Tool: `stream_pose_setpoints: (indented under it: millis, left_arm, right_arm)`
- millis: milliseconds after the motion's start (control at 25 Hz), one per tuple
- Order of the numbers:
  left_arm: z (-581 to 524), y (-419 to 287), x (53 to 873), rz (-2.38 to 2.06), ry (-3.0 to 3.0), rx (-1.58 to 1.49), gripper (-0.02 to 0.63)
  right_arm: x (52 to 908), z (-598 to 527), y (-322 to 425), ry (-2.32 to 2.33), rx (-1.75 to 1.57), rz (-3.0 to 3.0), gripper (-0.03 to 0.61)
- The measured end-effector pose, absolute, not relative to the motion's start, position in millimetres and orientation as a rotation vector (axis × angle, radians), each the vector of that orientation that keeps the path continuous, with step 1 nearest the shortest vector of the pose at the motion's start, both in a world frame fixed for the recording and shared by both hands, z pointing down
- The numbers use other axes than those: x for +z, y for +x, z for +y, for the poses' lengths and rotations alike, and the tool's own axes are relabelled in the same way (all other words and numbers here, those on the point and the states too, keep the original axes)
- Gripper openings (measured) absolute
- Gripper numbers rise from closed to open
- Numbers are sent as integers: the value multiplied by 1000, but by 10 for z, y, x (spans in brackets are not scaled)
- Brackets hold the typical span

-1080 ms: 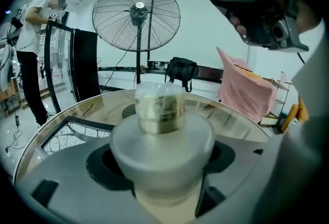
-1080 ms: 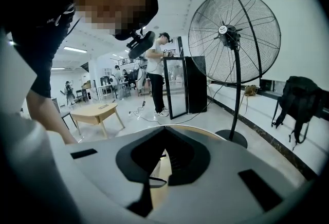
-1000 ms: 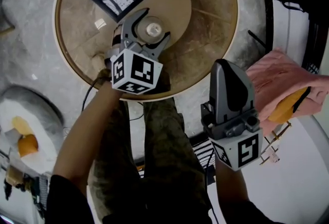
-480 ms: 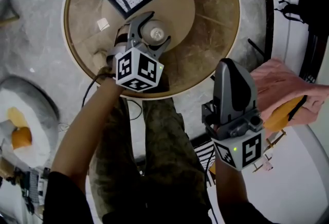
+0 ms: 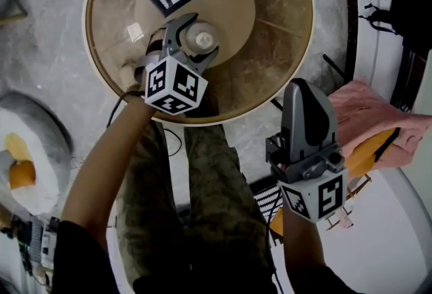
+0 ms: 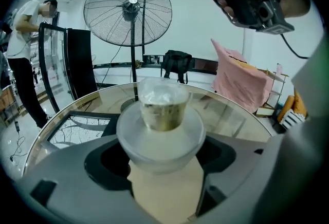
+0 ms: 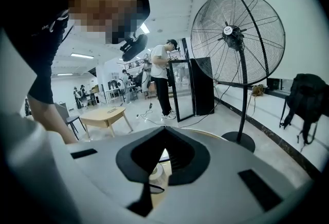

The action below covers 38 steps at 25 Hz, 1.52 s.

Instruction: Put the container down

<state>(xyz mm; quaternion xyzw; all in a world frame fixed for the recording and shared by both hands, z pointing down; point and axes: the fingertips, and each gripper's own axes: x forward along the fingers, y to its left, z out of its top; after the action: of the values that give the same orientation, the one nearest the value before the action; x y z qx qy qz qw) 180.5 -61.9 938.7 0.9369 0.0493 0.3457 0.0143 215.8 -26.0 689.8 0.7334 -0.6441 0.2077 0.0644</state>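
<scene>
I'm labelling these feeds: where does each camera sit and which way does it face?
Head view: on the person's head, looking down at the table; both forearms, legs, left gripper and right gripper show.
Left gripper view: on the left gripper, facing across the table along its jaws, container between them; right gripper shows above.
Right gripper view: on the right gripper, facing the room past closed jaws; the person's upper body shows.
Both gripper views share the fan.

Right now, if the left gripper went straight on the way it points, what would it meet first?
The container: it stands directly ahead, between the parted jaws of the left gripper. Whether the jaws touch it is hard to tell.
</scene>
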Motion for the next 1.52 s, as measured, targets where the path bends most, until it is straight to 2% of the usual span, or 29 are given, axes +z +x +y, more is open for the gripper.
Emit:
stream_pose_setpoints:
  millis: [600,880,1080,1200,1240,1320,1360,1400,1480,1520]
  left_arm:
    - [-709,1123,8747,17,2881,1001,364]
    - [-1007,759,7356,-200,2634,829,364]
    - [-868,682,5798,6,2802,731,359]
    - [-1015,583,4892,-55,2765,577,357]
    - [-1129,519,4636,-105,2726,525,336]
    - [-1370,364,4220,-179,2691,436,234]
    - [-1469,304,4040,-199,2704,395,216]
    - [-1539,268,3850,-216,2731,356,181]
    - [-1582,229,3435,-247,2795,312,65]
    - [-1595,217,3242,-264,2818,308,49]
  right_arm:
    - [6445,-269,2193,2221,570,-1928,21]
    - [5552,-43,2355,2389,585,-1715,21]
    - [4903,149,2078,2478,739,-1639,21]
    - [4377,41,1855,2476,700,-1666,21]
    - [4184,-36,1791,2454,645,-1686,21]
    - [3827,-215,1697,2415,512,-1723,23]
    - [3668,-299,1688,2415,461,-1736,21]
    - [3508,-358,1709,2433,435,-1741,22]
    - [3173,-367,1778,2501,450,-1716,23]
    - [3012,-350,1805,2533,463,-1695,21]
